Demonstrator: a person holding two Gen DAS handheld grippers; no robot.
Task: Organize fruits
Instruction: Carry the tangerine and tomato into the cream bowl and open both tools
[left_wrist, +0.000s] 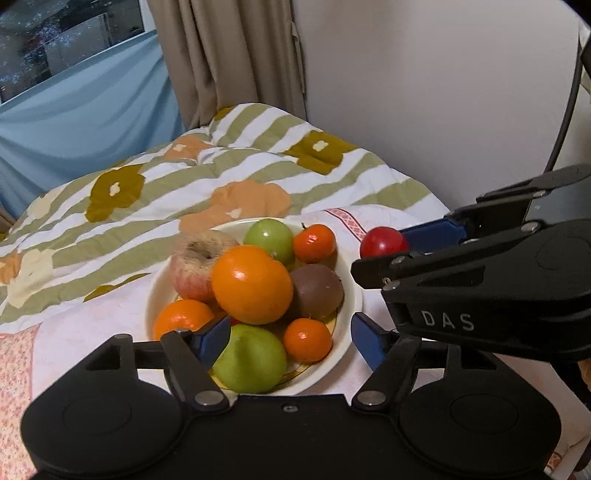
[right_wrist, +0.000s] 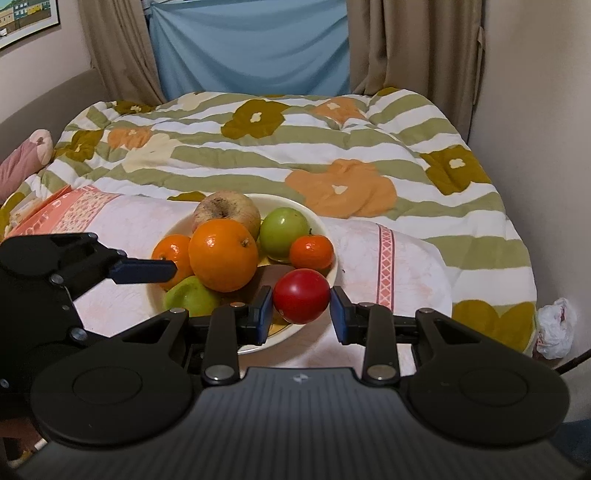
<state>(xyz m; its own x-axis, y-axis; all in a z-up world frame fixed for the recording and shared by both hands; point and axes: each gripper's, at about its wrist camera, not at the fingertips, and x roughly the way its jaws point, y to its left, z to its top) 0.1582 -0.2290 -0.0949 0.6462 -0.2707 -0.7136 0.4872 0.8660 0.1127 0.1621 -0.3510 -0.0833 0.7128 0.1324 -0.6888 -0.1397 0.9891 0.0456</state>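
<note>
A cream bowl (left_wrist: 160, 286) (right_wrist: 177, 229) sits on a pale pink cloth, piled with fruit. It holds a large orange (left_wrist: 251, 284) (right_wrist: 223, 254), a blotchy apple (left_wrist: 195, 266), two green apples (left_wrist: 269, 240) (left_wrist: 251, 360), a brown fruit (left_wrist: 317, 291) and three mandarins. My left gripper (left_wrist: 291, 339) stands open over the bowl's near side, its jaws either side of the front green apple and a mandarin (left_wrist: 306, 339). Its blue finger (right_wrist: 144, 271) shows in the right wrist view. My right gripper (right_wrist: 301, 309) (left_wrist: 388, 249) is shut on a red round fruit (right_wrist: 301, 295) (left_wrist: 384, 242) at the bowl's right rim.
A striped quilt with flowers (right_wrist: 332, 147) covers the bed behind the bowl. A wall (left_wrist: 443, 92) runs close on the right, with curtains and a blue sheet (right_wrist: 251, 48) at the back. A white plastic bag (right_wrist: 554, 328) lies at the bed's right edge.
</note>
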